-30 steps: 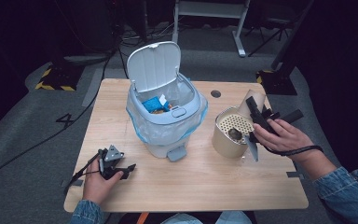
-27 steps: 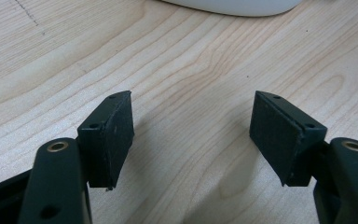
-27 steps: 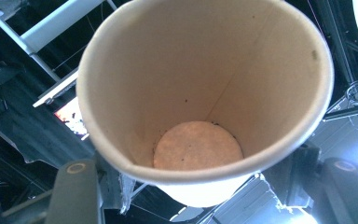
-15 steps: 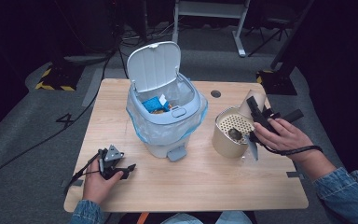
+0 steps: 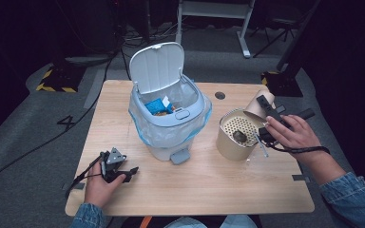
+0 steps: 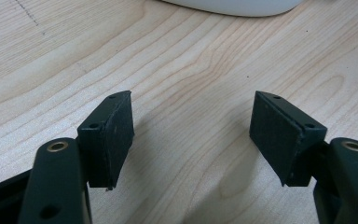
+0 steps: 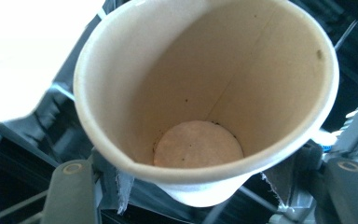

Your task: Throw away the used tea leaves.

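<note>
My right gripper (image 5: 266,107) is shut on a tan paper cup (image 5: 256,99), tipped toward a tan canister (image 5: 228,145) at the table's right. A perforated strainer (image 5: 237,127) tops the canister, with a dark lump (image 5: 240,137) lying on it. In the right gripper view the paper cup (image 7: 205,93) faces me mouth-first between the jaws of my right gripper (image 7: 193,184); inside are a bare bottom and a few specks. My left gripper (image 5: 125,172) rests open on the front left of the table. In its own view my left gripper (image 6: 193,135) holds nothing over bare wood.
A pale blue pedal bin (image 5: 171,121) stands mid-table, lid up, with a blue liner and some rubbish inside. Its white base (image 6: 233,5) lies just ahead of the left jaws. A thin clear stick (image 5: 262,148) hangs below the right hand. Cables and stands surround the wooden table (image 5: 209,190).
Hardly anything: the right hand keeps the cup tipped by the canister, and the left gripper stays resting open on the table.
</note>
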### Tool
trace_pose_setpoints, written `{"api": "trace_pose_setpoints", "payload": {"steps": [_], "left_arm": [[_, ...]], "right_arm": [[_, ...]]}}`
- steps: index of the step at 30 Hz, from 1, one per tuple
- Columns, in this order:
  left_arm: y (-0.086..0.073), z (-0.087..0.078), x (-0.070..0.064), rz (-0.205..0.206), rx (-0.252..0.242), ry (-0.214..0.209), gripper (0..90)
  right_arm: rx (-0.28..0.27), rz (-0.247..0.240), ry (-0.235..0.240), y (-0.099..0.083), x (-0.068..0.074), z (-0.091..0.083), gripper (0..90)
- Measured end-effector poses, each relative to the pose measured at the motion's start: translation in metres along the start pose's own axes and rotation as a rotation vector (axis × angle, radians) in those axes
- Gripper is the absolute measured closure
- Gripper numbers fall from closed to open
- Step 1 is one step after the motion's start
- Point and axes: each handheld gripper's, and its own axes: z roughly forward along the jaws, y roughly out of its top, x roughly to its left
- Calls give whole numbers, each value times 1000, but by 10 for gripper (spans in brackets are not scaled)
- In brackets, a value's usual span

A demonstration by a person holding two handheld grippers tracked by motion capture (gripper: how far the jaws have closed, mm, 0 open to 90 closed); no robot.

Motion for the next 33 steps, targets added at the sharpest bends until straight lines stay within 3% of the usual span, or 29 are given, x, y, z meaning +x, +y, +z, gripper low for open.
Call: {"api": "trace_pose_setpoints", "payload": {"steps": [3,4,5,6,10,11,12,14,15,17,18,21,23,24,29,33], "left_arm": [[0,0,0,0,0,0,310],[0,0,0,0,0,0,309],[0,0,0,0,0,0,309],[0,0,0,0,0,0,310],[0,0,0,0,0,0,309],[0,0,0,0,0,0,310],[0,0,0,0,0,0,310],[0,0,0,0,0,0,310],[0,0,0,0,0,0,310],[0,0,0,0,0,0,310],[0,0,0,0,0,0,310],[0,0,0,0,0,0,310],[0,0,0,0,0,0,310],[0,0,0,0,0,0,310],[0,0,0,0,0,0,309],[0,0,0,0,0,0,310]], "right_arm": [[-50,183,71,-8,-2,2,341],[-50,183,71,-8,-2,2,341],[-76,276,98,-10,-3,2,341],[-133,459,162,-17,-5,5,342],[-253,896,320,-33,-7,10,342],[-253,896,320,-33,-7,10,342],[-305,1141,413,-40,-4,14,342],[-325,1271,461,-45,-2,17,341],[-330,1355,501,-47,-1,18,340],[-382,1557,626,-53,2,22,340],[-417,1630,654,-55,5,24,339],[-496,1773,734,-60,11,29,338],[-521,1798,754,-61,12,30,336],[-571,1821,781,-63,15,32,334],[-652,1875,853,-68,19,34,330],[-669,1855,861,-69,19,34,332]]}}
